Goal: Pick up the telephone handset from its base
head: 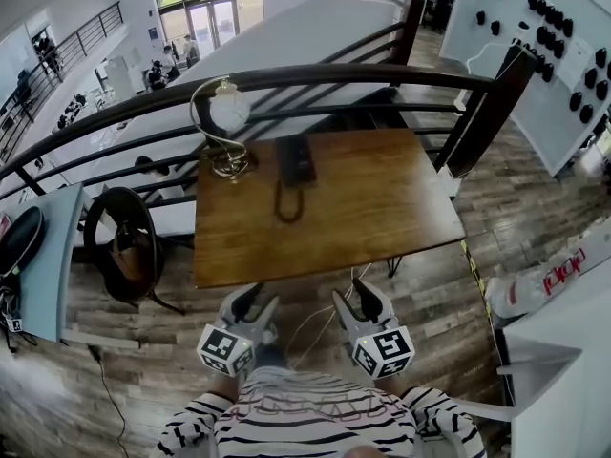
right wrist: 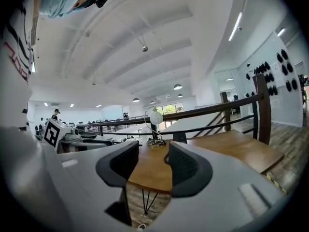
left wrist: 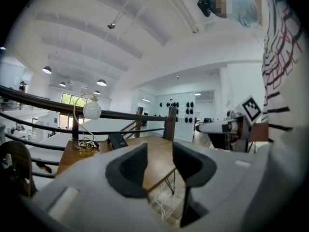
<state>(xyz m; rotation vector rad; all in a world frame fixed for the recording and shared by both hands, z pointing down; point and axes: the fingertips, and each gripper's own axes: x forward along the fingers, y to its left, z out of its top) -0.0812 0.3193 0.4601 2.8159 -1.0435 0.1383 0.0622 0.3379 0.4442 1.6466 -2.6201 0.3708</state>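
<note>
both grippers hang low in the head view, side by side over the wood-plank floor [head: 449, 303], just short of the near edge of the square brown wooden worktop [head: 382, 208]. the left gripper [head: 252, 303] has its jaws spread, and its own view confirms it: the left gripper [left wrist: 159, 153] shows a clear gap with only worktop and floor visible through it, nothing held. the right gripper [head: 359, 296] is spread too; in its own view the right gripper [right wrist: 153, 151] frames bare wood between the dark pads, nothing pinched.

the black telephone handset [head: 289, 160] lies on its flat black base [head: 304, 165] at the far middle of the worktop, well apart from both grippers. from above the two read as one dark block. a black cord [head: 285, 206] loops from it toward the near side. in the left gripper view the telephone sits tilted beyond the jaws [left wrist: 117, 140], and in the right gripper view it peeks out just above the right-hand jaw [right wrist: 179, 137].

to the left of the telephone stands a brass lamp with a white globe shade [head: 229, 111], near the far left corner. a dark curved railing [head: 334, 74] runs behind the worktop. the person's striped sleeves fill the bottom of the head view.
</note>
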